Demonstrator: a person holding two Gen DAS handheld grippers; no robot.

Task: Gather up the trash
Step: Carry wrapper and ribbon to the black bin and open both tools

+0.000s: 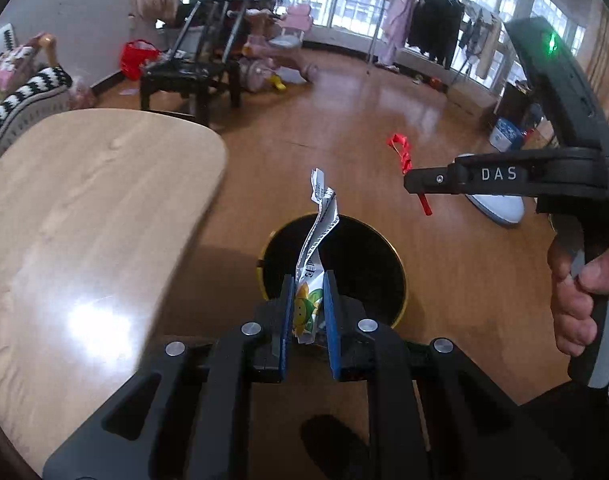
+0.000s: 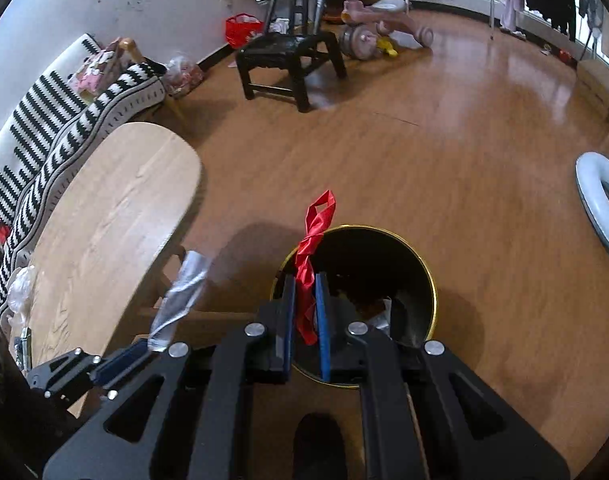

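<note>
My left gripper (image 1: 309, 280) is shut on a crumpled snack wrapper (image 1: 319, 232), white and silver with a sunflower print, and holds it above the black gold-rimmed trash bin (image 1: 368, 264) on the floor. My right gripper (image 2: 305, 280) is shut on a twisted red ribbon (image 2: 313, 236) over the same bin (image 2: 384, 264), which holds some trash. In the left wrist view the right gripper (image 1: 414, 182) sits to the right with the ribbon (image 1: 402, 152). In the right wrist view the left gripper (image 2: 144, 350) shows low left with the wrapper (image 2: 182, 292).
A light wooden oval table (image 1: 84, 208) stands left of the bin. Behind it is a striped sofa (image 2: 44, 140). A black chair (image 2: 292, 56), a pink tricycle (image 2: 380, 20), a red bag (image 2: 240, 28) and a clothes rack (image 1: 428, 28) stand farther back. A pale blue ring (image 2: 600, 200) lies right.
</note>
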